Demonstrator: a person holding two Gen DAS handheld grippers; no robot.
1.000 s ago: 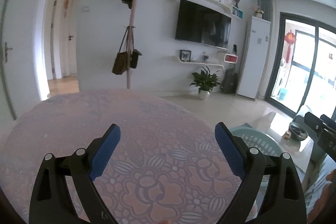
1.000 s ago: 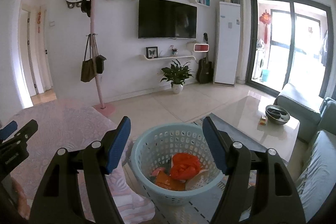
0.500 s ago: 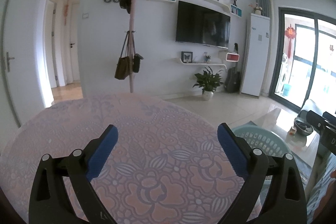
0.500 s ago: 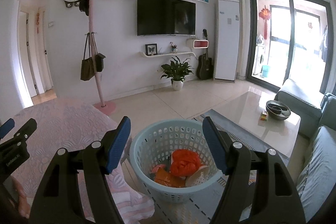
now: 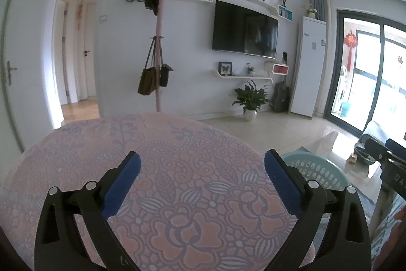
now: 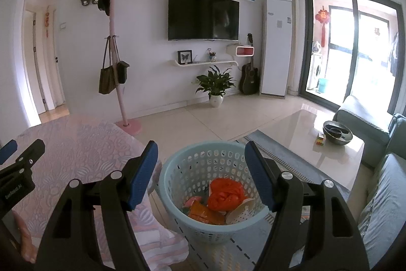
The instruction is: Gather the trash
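Note:
A light blue plastic basket (image 6: 177, 177) stands on the floor beside the table; its rim also shows in the left wrist view (image 5: 314, 166). Inside lie an orange crumpled bag (image 6: 225, 197), orange wrappers and white paper pieces. My right gripper (image 6: 201, 178) is open and empty, held above the basket. My left gripper (image 5: 201, 180) is open and empty above the round table with a pink floral cloth (image 5: 177, 144). No trash shows on the cloth.
A pink coat stand with bags (image 6: 119, 62) stands past the table. A glass coffee table (image 6: 299, 133) with a dark bowl (image 6: 337, 132) and grey sofas (image 6: 362, 116) are at the right. A potted plant (image 6: 215, 85) sits by the wall.
Both grippers have tilted up slightly, so the room sits a little lower in both views. Both stay open and empty.

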